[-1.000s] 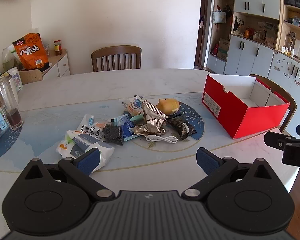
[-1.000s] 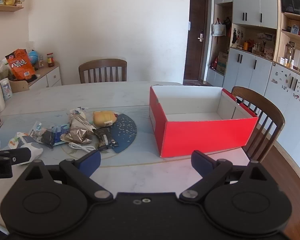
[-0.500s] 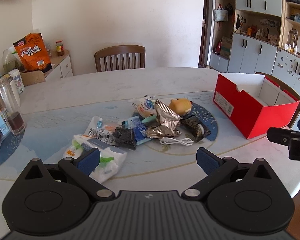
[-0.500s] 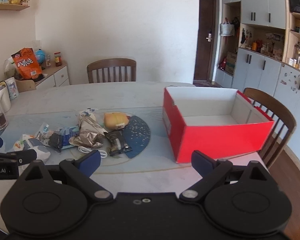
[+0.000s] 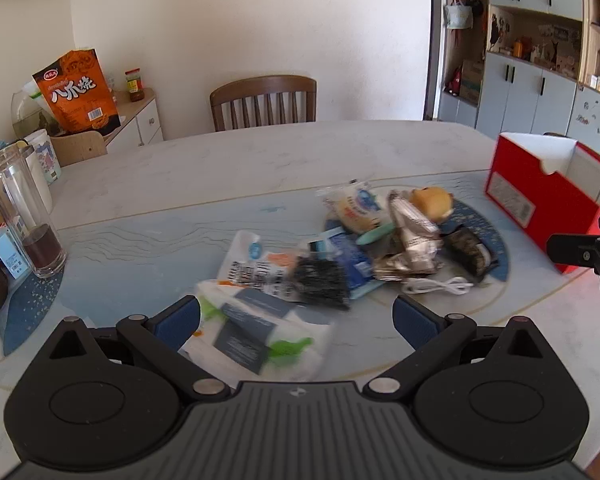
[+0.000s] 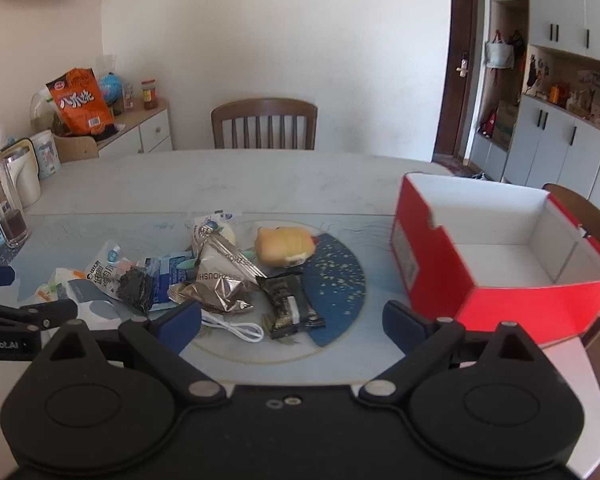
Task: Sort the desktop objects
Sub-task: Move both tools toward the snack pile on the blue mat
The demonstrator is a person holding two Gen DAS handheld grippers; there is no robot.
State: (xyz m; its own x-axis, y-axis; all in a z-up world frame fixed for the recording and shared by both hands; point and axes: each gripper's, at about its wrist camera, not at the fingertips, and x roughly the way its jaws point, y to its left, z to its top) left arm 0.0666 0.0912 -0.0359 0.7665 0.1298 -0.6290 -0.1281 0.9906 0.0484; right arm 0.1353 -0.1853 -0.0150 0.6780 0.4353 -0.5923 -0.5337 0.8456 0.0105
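Observation:
A heap of small objects lies mid-table: a white tissue pack (image 5: 260, 332), a silver snack bag (image 6: 220, 276), a yellow bun (image 6: 286, 246), a dark wrapped bar (image 6: 290, 306), a white cable (image 6: 236, 328) and blue packets (image 5: 348, 260). An open red box (image 6: 500, 252) with a white, empty inside stands at the right. My left gripper (image 5: 296, 320) is open above the tissue pack. My right gripper (image 6: 292, 320) is open over the table's near edge, in front of the cable and dark bar. Neither holds anything.
A glass cup of dark liquid (image 5: 28, 224) and jars stand at the table's left edge. An orange snack bag (image 5: 76, 92) sits on a side cabinet. One wooden chair (image 6: 264, 124) is behind the table, another (image 6: 584, 216) beside the red box.
Both grippers have swung left and moved in toward the heap. The red box has slid to the right in both views. Both grippers stay open.

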